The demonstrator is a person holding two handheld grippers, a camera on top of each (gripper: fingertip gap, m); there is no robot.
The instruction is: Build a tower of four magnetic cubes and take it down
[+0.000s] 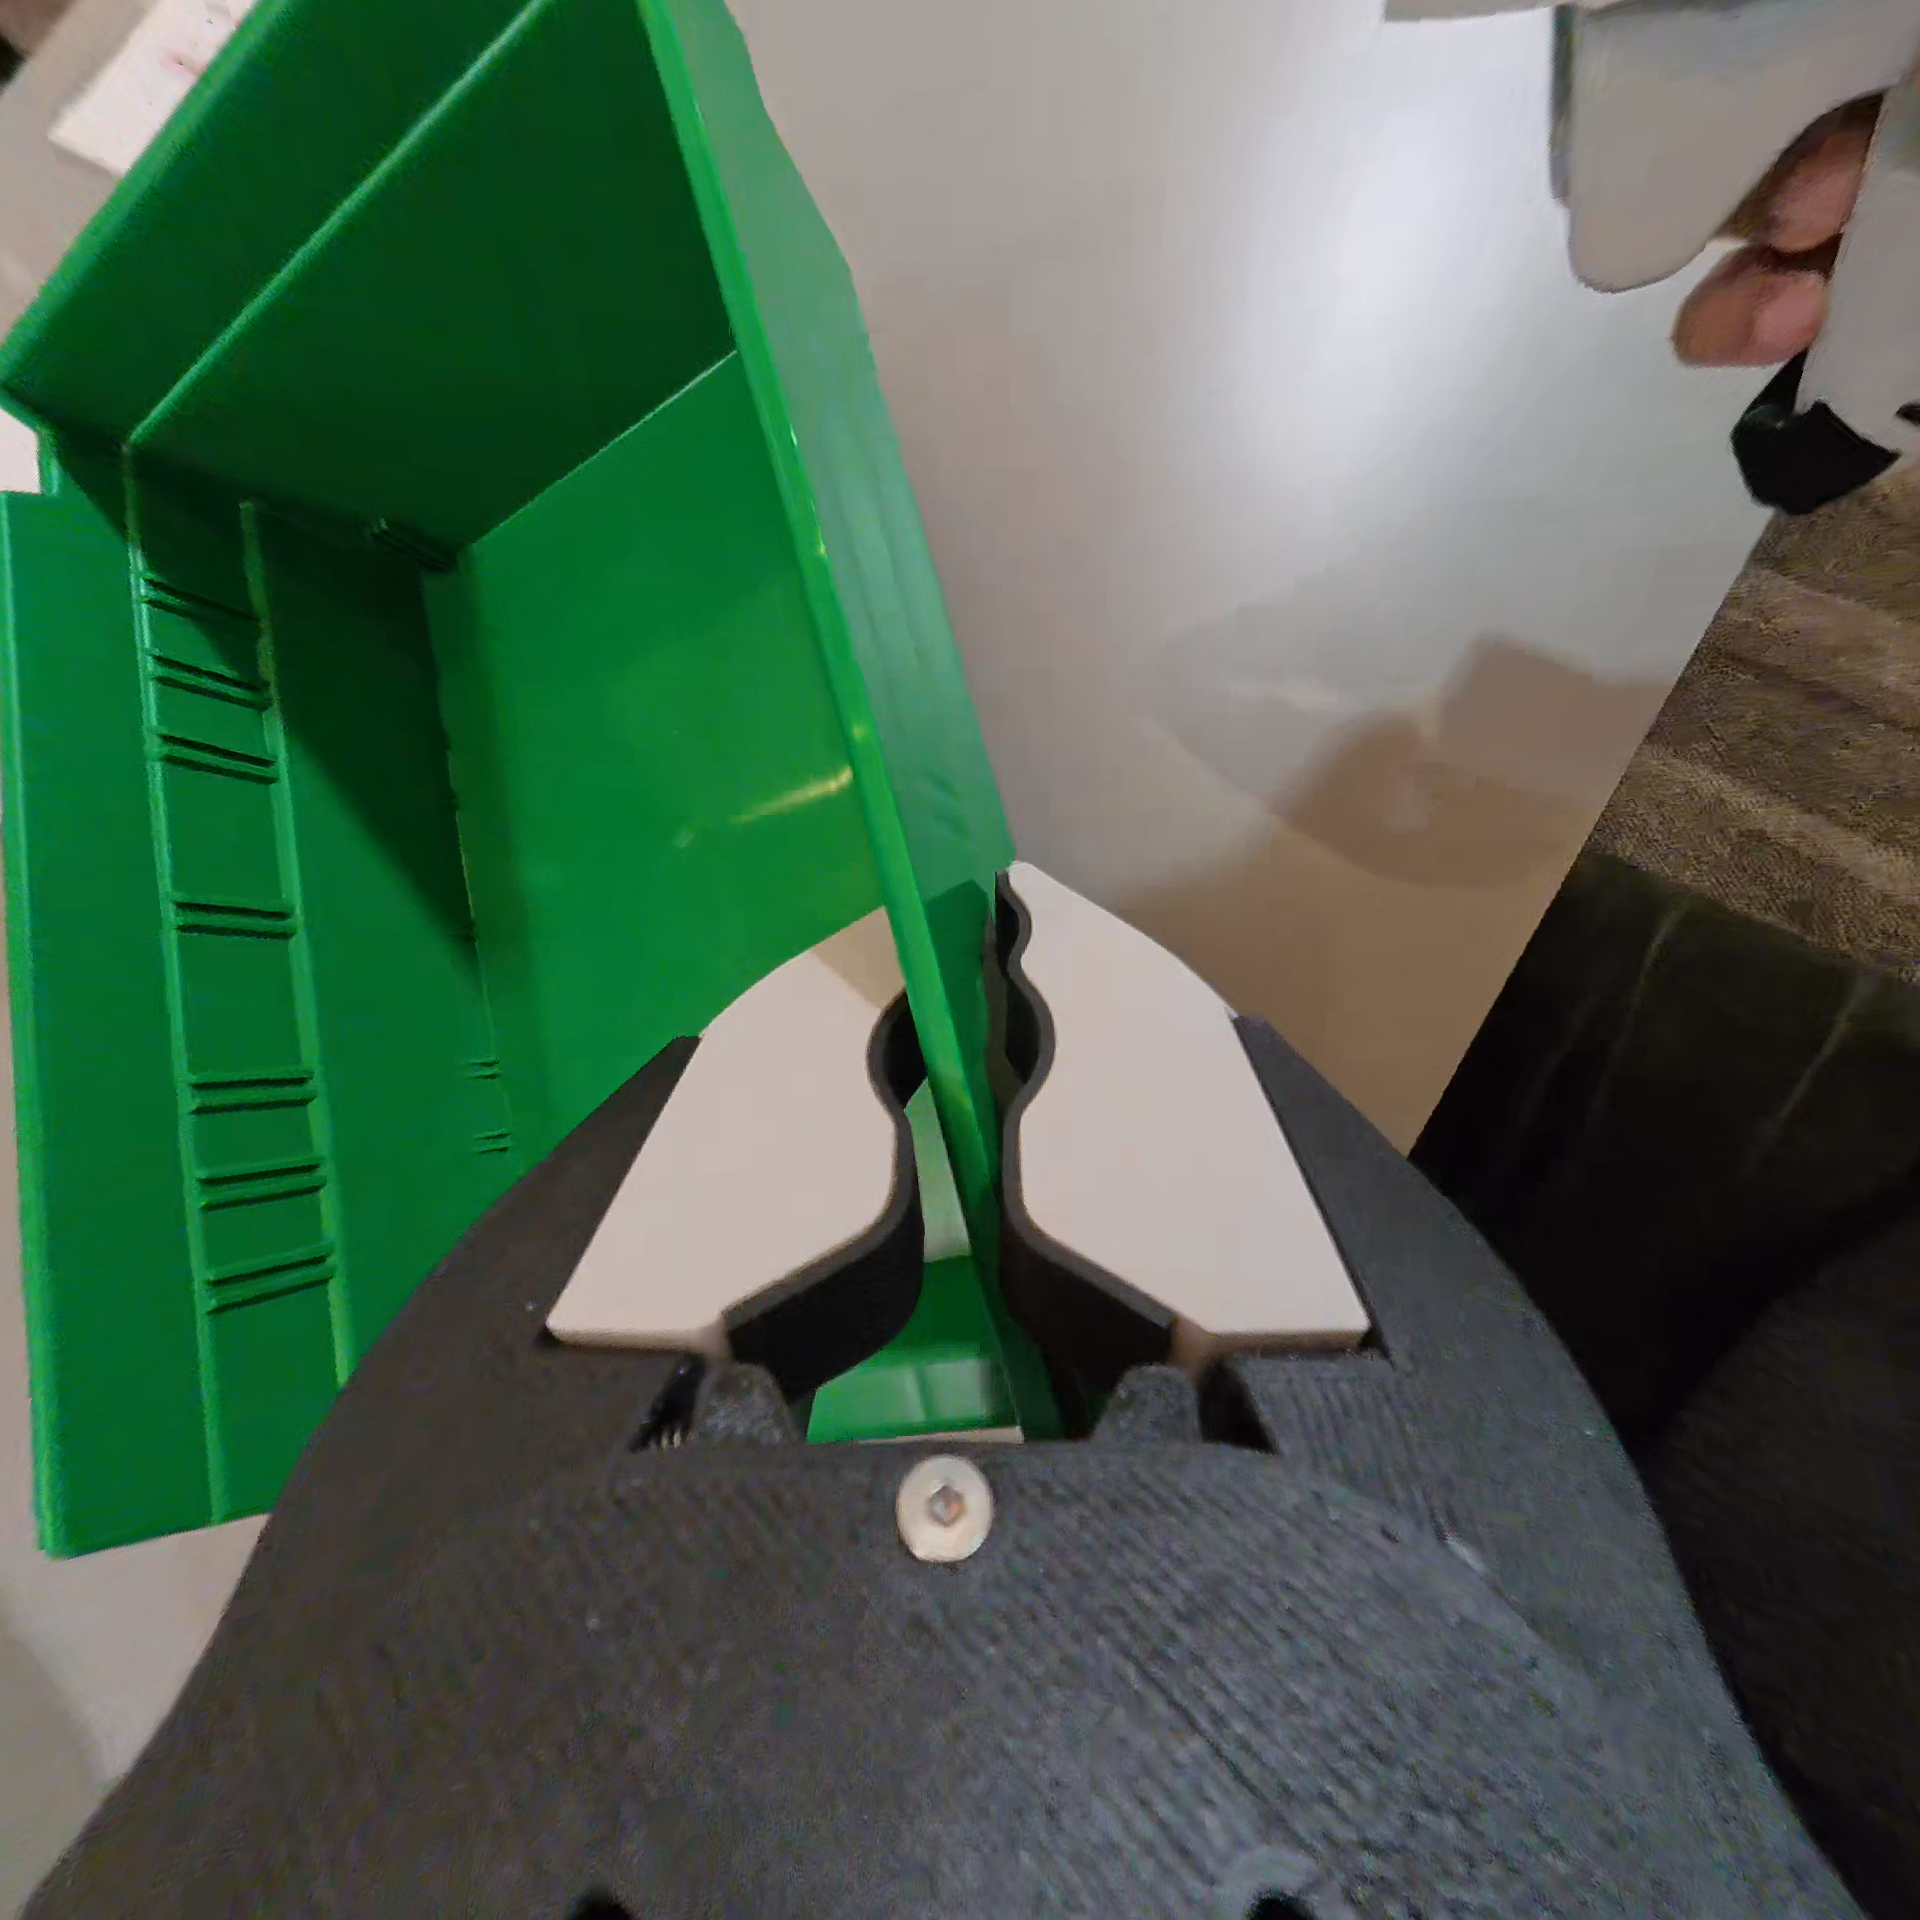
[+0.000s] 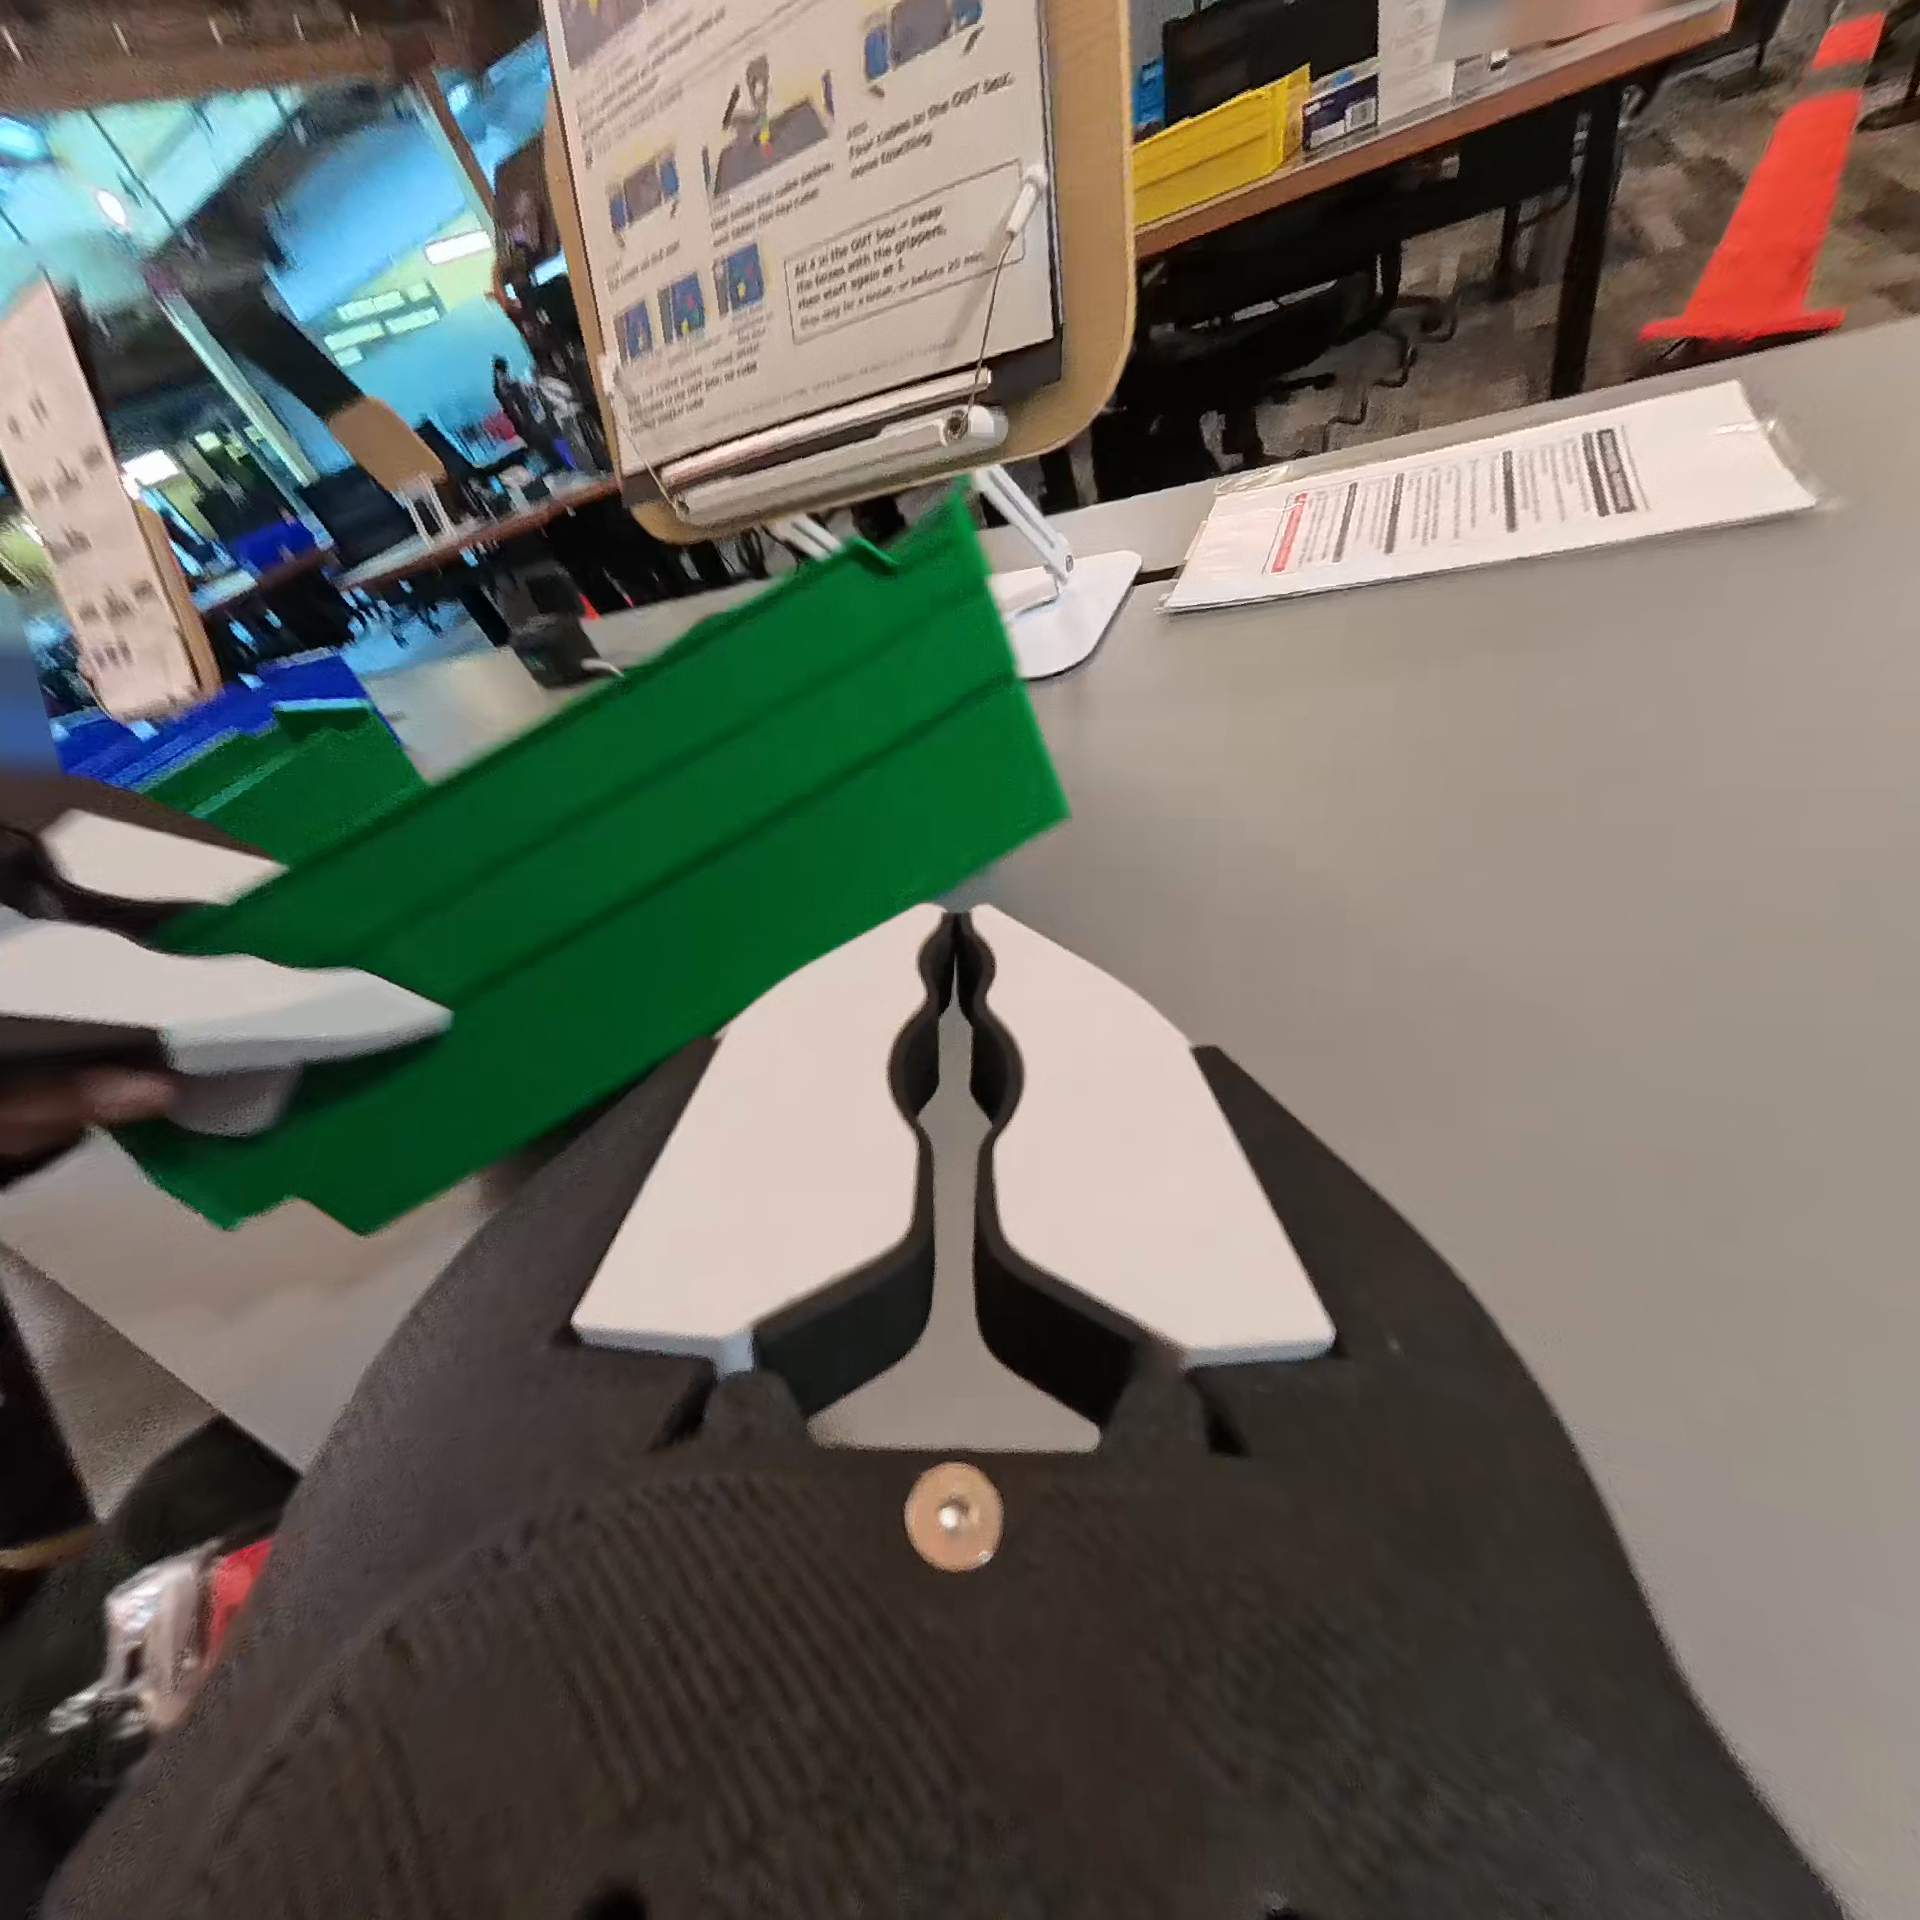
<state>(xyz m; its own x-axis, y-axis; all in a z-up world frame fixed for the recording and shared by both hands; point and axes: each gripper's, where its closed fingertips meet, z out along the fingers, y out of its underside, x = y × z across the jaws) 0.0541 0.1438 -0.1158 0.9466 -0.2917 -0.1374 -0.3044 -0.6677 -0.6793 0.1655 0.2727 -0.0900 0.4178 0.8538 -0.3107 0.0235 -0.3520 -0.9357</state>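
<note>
In the left wrist view, the left gripper clamped one wall of an empty green plastic bin, tilted above the white table; no magnetic cubes were visible. In the right wrist view, the right gripper was closed on nothing, just beside the lifted bin, near a clipboard stand and a laminated sheet.

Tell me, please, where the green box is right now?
The green box is held tilted above the grey table, its side wall pinched in the left gripper; the right wrist view shows it left of the shut right gripper.
</note>
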